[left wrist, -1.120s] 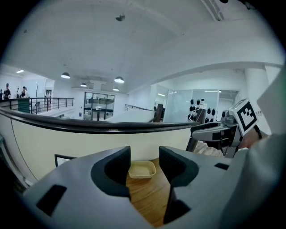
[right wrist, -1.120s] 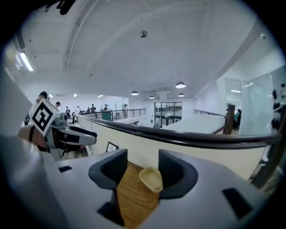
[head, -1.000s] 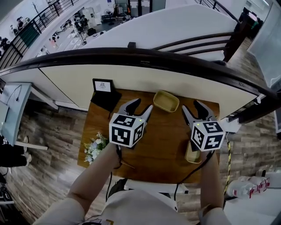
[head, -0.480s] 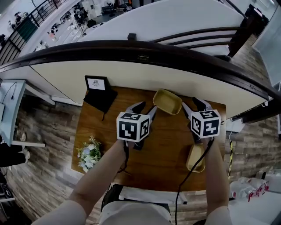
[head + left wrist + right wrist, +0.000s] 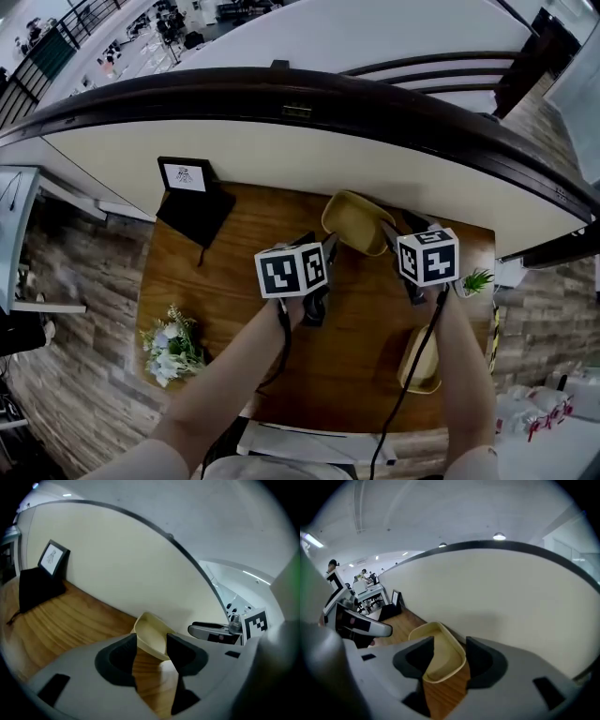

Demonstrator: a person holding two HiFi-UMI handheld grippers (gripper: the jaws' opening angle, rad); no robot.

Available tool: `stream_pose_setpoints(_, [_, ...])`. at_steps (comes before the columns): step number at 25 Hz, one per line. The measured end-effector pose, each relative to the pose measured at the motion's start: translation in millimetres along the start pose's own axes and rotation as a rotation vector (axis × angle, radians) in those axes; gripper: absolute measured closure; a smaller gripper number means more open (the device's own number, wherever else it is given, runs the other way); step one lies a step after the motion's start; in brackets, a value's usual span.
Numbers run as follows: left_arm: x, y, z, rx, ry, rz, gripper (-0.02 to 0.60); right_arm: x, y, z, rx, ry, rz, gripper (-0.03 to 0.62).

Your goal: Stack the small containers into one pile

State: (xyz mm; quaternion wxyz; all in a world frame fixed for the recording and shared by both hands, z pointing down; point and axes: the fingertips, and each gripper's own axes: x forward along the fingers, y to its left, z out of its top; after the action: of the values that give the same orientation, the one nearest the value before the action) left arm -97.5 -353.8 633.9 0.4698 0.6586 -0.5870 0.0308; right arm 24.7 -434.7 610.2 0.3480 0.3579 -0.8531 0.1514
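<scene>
Stacking not begun. Far container (image 5: 354,220): table (image 5: 216,281) far edge; left tool (image 5: 151,651) and right tool (image 5: 450,656) flank it, jaws parted, gripping nothing. Near container (image 5: 419,359): right edge, well apart.

Wooden table (image 5: 220,272); yellow container (image 5: 354,221) (far edge); second container (image 5: 419,364); flowers (image 5: 169,339); black stand (image 5: 192,208).

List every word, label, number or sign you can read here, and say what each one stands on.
None of the text here can be read.
Framed card on the black stand at the table's back left: dark print, too small to read.
Small plate on the dark rail: too small to read.
Two marker cubes: black-and-white square patterns only, no letters.
Red labels on the bottles at lower right: blurred.
</scene>
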Motion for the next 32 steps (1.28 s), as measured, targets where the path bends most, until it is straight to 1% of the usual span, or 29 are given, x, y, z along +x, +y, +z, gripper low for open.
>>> stream_pose_setpoints(3, [23,2,-19,-0.083,0.038,-0.020,0.380,24,-9,-6,-0.042,0.029,-0.006,0.375])
stream_pose_setpoints(7, [48,8,-34,-0.205,0.076,-0.041,0.388,48,-13,-14,-0.080,0.067,0.010,0.373])
stream_pose_setpoints(10, [62,15,-37,-0.247,0.078,-0.031,0.388,59,-15,-23,-0.099,0.086,0.010,0.370])
stream_pose_setpoints(13, [72,17,-38,-0.251,0.078,-0.013,0.388,69,-16,-32,-0.109,0.103,0.016,0.368])
stream_pose_setpoints(17, [79,14,-40,-0.252,0.089,-0.020,0.384,76,-14,-42,-0.121,0.120,0.019,0.378])
stream_pose_setpoints(18, [79,14,-40,-0.252,0.091,-0.021,0.389,76,-14,-43,-0.122,0.120,0.011,0.391])
stream_pose_setpoints(20, [76,15,-40,-0.247,0.092,-0.016,0.411,71,-15,-46,-0.123,0.123,-0.005,0.448])
stream_pose_setpoints(24, [68,19,-37,-0.237,0.088,-0.005,0.458,60,-12,-52,-0.121,0.135,-0.008,0.550])
stream_pose_setpoints(25, [65,19,-36,-0.232,0.086,-0.005,0.472,56,-10,-52,-0.117,0.132,-0.007,0.564])
stream_pose_setpoints(28, [53,10,-27,-0.193,0.070,-0.016,0.495,39,-6,-46,-0.093,0.108,-0.010,0.568])
stream_pose_setpoints(32, [25,-9,-2,-0.113,0.031,-0.044,0.509,2,5,-25,-0.049,0.039,-0.032,0.569])
